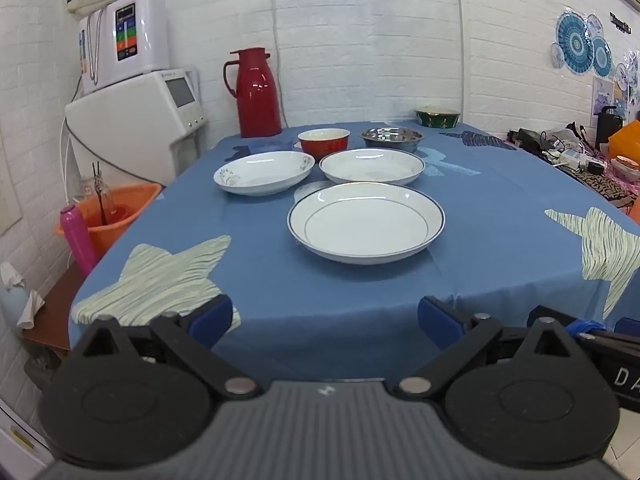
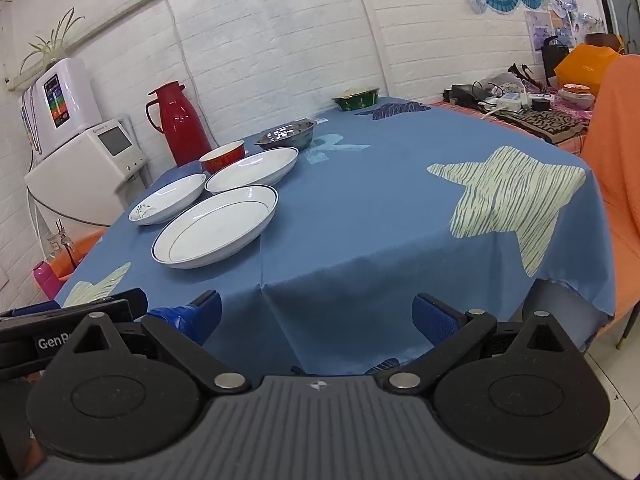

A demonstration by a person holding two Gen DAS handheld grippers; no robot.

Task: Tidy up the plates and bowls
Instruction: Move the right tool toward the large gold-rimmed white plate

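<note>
left tongs (image 1: pixel 325 316) and right tongs (image 2: pixel 316 314) both spread, empty, off the tabletop (image 1: pixel 500 216) near edge | rimmed plate (image 1: pixel 366 222) nearest, two plates, three bowls toward far edge | advise: grip rim squarely, lift level, stack plates first.

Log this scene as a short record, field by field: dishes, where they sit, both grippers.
surface: table with blue starred cloth
plates: blue-rimmed plate nearest; floral plate and plain white plate behind it
bowls: red bowl, steel bowl, green bowl at the far edge
stacking: none, all apart
other: red jug at the far left corner
left gripper: open, holding nothing
right gripper: open, holding nothing
</note>
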